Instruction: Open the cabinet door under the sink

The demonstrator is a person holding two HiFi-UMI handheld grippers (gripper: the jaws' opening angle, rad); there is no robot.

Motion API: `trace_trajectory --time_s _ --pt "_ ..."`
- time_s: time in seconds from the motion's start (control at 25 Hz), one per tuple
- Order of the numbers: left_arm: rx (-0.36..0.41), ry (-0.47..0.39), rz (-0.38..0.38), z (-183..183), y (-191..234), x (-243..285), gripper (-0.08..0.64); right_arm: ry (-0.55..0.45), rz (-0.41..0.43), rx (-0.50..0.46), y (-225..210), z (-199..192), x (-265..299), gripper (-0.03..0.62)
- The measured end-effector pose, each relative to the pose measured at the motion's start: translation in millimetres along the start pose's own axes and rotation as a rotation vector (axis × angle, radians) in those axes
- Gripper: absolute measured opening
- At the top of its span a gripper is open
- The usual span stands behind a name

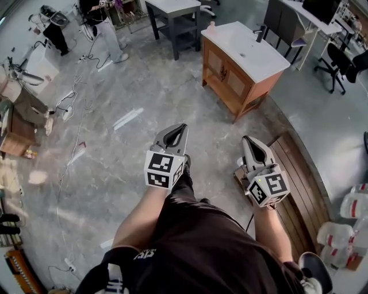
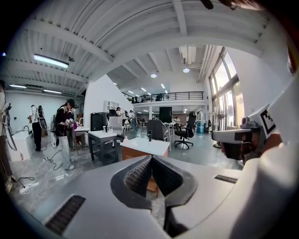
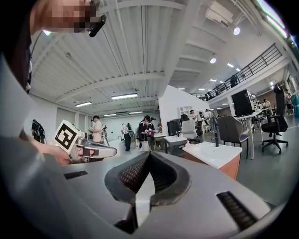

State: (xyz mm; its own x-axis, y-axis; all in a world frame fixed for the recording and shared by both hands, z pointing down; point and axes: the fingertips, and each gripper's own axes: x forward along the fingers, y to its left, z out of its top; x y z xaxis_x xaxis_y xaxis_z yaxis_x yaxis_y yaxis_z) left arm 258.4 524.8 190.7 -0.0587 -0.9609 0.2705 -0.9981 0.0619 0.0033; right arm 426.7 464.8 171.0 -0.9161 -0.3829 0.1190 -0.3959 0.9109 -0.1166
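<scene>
The sink cabinet [image 1: 225, 73] is a wooden unit with two panelled doors, a white top [image 1: 247, 49] and a dark faucet. It stands on the grey floor well ahead of me, up and to the right in the head view. Both grippers are held in the air in front of my body, far short of it. My left gripper [image 1: 183, 126] is shut and empty, and my right gripper [image 1: 247, 139] is shut and empty too. The cabinet [image 2: 140, 151] shows small beyond the left gripper [image 2: 151, 158]. It [image 3: 212, 156] also appears to the right of the right gripper [image 3: 149, 154].
A dark grey table [image 1: 172, 17] stands behind the cabinet, with a person [image 1: 103, 28] to its left. Cables [image 1: 75, 103] trail over the floor at left. A slatted wooden platform [image 1: 299, 178] and several water jugs [image 1: 345, 224] lie at right, and an office chair [image 1: 339, 63] stands far right.
</scene>
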Motion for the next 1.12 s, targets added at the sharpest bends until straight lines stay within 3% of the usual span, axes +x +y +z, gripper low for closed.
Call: trace_trajectory --time_s 0.24,0.72,1.12 --pt "-0.052 -0.002 -0.005 4.9 71.8 66.9 0.017 0.053 -0.013 0.01 -31.8 0.4 89.0 0.014" --pt "-0.054 0.028 -0.061 34.6 258.7 210.9 0.017 0.124 -0.047 0.087 -64.1 30.3 325.3 0.014" --pt "-0.043 0.056 -0.096 45.8 323.0 294.1 0.017 0.161 -0.079 0.089 -102.7 28.2 419.0 0.014"
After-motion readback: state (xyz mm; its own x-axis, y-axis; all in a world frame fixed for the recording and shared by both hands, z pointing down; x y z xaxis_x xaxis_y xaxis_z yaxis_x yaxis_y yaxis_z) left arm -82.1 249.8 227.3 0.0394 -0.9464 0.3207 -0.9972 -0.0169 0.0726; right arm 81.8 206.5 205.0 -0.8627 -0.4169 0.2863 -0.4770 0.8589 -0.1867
